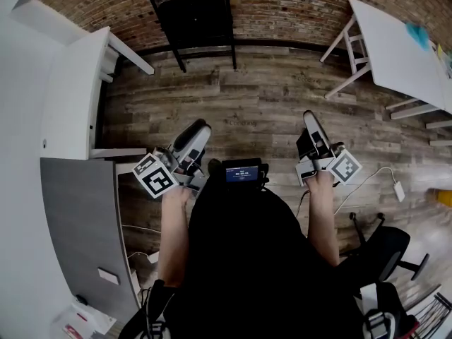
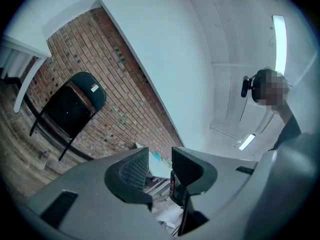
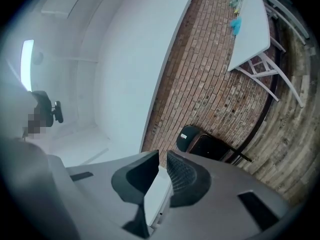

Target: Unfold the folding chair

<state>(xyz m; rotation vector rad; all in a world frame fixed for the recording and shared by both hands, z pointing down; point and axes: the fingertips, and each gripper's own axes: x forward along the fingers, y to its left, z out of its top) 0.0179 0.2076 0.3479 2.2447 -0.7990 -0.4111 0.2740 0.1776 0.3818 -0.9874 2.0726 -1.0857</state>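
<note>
Fingers (image 2: 131,171) are being held apart, empty, on the left gripper (image 2: 160,154) and clenched shut on the right gripper (image 3: 162,156), so the far folding chair (image 1: 192,16) risks being toppled.

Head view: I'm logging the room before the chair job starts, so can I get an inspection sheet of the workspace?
Surface: wood-plank floor.
Job's things: black folding chair, folded against the brick wall, untouched.
Clutter: teal item on the right table; papers at lower left.
Grippers: left gripper open, empty; right gripper shut, empty; both apart from the chair.
Cables: white cable on the floor at right.
Surroundings: left table, office chair at right.
</note>
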